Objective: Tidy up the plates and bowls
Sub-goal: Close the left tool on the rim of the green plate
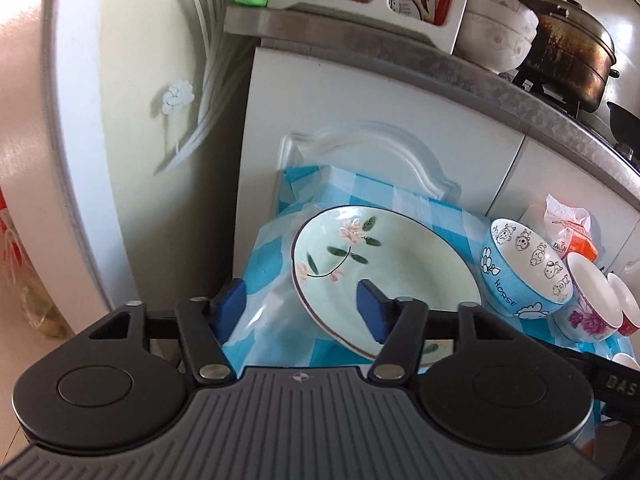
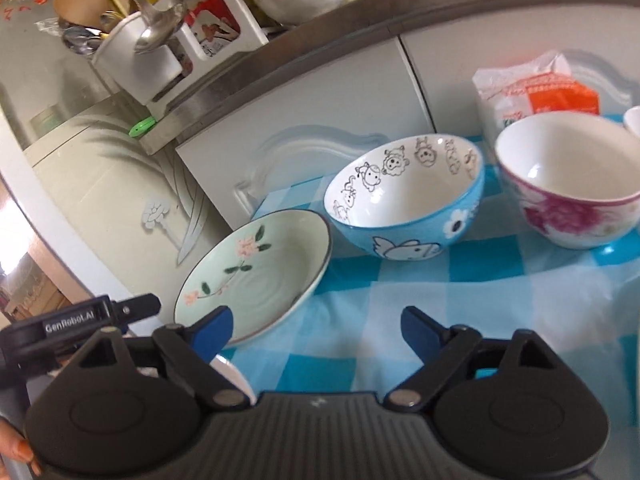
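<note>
On the checked blue cloth (image 2: 400, 280), near the table's left edge, lay a glazed green plate (image 2: 256, 272) with floral print; a round blue bowl (image 2: 408, 216) and pink-flowered bowl (image 2: 568, 196) stood beside it. Left gripper (image 1: 304, 308) straddled the plate's rim, pads apart; right gripper (image 2: 316, 332) gaped over bare cloth.

Cut-off and covered crockery

The left gripper (image 1: 306, 312) covers the green floral plate's (image 1: 400, 256) near rim; a red-and-white bowl (image 1: 626, 306) runs off the right edge, and a white dish (image 2: 232, 372) shows only as a sliver behind the right gripper (image 2: 316, 330).
</note>
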`<state>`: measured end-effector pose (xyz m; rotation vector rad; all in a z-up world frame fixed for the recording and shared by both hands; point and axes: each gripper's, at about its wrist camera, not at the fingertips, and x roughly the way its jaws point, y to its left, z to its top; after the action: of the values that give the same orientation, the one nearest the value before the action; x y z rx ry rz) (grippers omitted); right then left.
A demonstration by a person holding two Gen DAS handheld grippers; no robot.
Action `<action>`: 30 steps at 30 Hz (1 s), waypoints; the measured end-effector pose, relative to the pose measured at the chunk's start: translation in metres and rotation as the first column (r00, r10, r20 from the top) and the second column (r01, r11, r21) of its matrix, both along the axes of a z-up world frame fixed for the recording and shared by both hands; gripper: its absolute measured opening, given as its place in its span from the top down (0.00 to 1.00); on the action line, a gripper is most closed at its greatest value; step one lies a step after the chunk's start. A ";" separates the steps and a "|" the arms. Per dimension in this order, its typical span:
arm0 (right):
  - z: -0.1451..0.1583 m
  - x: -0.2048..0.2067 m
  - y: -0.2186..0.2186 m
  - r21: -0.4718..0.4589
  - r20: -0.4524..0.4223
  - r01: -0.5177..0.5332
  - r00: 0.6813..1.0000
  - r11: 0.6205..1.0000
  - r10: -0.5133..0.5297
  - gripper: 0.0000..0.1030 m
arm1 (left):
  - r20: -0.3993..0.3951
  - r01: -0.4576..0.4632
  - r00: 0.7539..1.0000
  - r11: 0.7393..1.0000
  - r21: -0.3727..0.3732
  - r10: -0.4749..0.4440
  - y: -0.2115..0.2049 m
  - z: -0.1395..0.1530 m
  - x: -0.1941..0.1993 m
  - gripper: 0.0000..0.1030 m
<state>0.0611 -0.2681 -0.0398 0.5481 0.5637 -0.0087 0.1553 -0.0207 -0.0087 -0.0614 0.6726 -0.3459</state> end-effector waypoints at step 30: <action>-0.006 0.068 0.018 -0.123 0.034 -0.073 0.996 0.990 0.078 0.53 | -0.042 0.011 0.999 1.000 0.026 -0.010 -0.025 -0.023 0.046 0.79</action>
<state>0.1293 -0.2502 -0.0460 0.4068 0.5417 0.0389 0.2015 -0.0462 -0.0317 -0.0402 0.7193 -0.3463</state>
